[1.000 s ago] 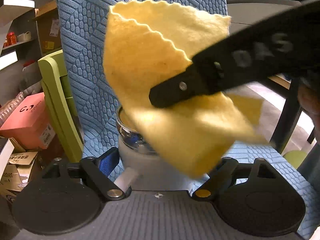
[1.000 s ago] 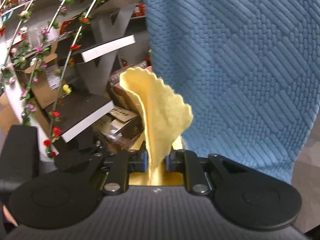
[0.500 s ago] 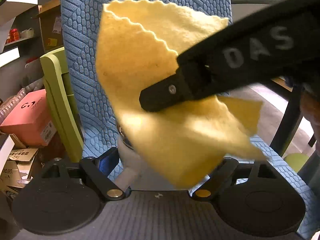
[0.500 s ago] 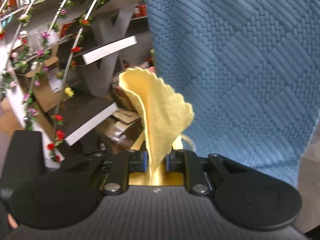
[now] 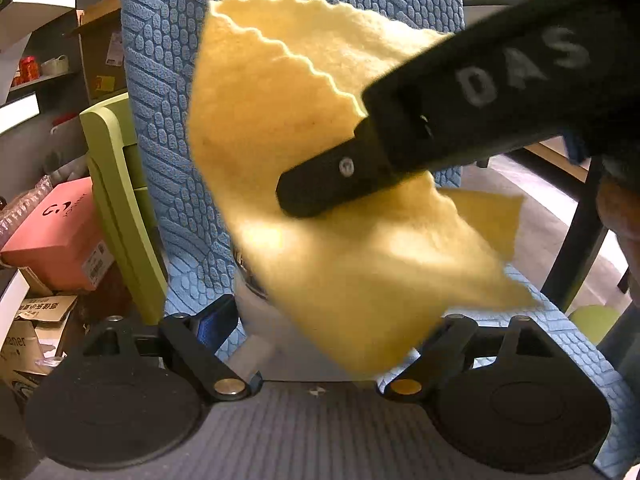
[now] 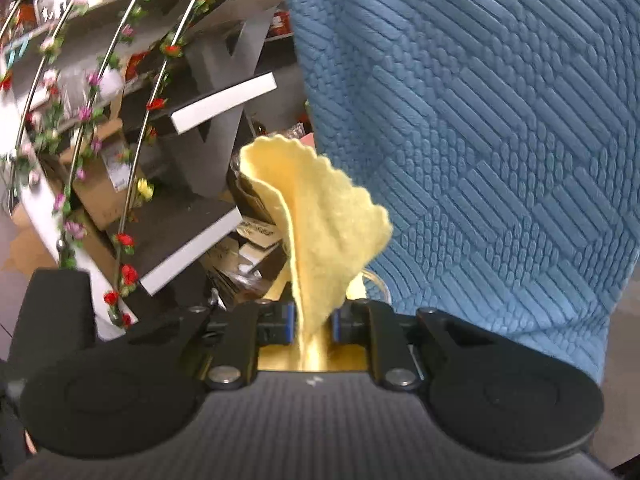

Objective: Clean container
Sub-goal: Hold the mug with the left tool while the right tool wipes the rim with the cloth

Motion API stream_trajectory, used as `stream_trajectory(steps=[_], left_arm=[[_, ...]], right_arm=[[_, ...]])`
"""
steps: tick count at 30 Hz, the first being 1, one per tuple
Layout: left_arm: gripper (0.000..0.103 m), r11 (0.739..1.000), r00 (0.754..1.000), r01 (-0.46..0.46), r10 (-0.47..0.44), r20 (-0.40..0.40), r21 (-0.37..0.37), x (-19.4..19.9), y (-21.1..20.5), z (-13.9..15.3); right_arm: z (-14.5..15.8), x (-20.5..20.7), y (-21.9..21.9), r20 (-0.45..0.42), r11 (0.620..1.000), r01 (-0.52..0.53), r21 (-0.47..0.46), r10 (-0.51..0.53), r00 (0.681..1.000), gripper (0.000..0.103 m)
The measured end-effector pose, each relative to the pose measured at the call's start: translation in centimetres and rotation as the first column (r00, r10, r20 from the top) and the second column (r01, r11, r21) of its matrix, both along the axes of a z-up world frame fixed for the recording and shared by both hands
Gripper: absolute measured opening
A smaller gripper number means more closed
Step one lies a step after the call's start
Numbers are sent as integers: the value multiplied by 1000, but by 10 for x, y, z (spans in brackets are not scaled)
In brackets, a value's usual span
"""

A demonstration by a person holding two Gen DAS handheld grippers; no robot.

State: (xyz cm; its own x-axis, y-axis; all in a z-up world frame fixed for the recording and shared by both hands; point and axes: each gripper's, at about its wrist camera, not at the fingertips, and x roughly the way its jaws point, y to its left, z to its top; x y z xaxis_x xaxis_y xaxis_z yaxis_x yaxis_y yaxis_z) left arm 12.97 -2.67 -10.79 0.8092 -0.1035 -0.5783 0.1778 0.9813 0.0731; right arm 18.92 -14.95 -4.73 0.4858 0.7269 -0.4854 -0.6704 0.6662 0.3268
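Starting at the left edge of the left wrist view, a pink box [image 5: 56, 236] lies among cartons, with a green chair [image 5: 120, 200] beside it and a blue textured chair [image 5: 168, 92] behind everything. The left gripper [image 5: 320, 332] stands with its jaws wide, clamped around a white container [image 5: 268, 332] whose metal rim [image 5: 248, 272] peeks out. A yellow cloth [image 5: 320, 220] drapes over the container's mouth and hides most of it. From the right, the right gripper [image 5: 304, 196] reaches in, its fingers pinched together on the cloth. In the right wrist view, flower-strung shelves [image 6: 120, 128] fill the left side.
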Motion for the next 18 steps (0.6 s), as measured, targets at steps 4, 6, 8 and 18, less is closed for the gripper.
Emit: stream_trajectory(steps=[4, 6, 8, 18], left_arm=[[89, 1000, 1000, -2, 2, 0, -4, 0, 1, 0], [89, 1000, 1000, -2, 2, -2, -9, 0, 2, 0], [89, 1000, 1000, 0, 0, -4, -18, 1, 3, 0], [89, 1000, 1000, 2, -2, -28, -17, 2, 4, -4]], right_arm=[[-1, 4, 4, 4, 1000, -6, 2, 6, 1000, 17], [-2, 4, 4, -13, 999, -34, 21, 34, 999, 17], [0, 1, 2, -12, 998, -58, 15, 58, 998, 17], [-2, 7, 2, 4, 1000, -24, 1, 24, 1000, 17]])
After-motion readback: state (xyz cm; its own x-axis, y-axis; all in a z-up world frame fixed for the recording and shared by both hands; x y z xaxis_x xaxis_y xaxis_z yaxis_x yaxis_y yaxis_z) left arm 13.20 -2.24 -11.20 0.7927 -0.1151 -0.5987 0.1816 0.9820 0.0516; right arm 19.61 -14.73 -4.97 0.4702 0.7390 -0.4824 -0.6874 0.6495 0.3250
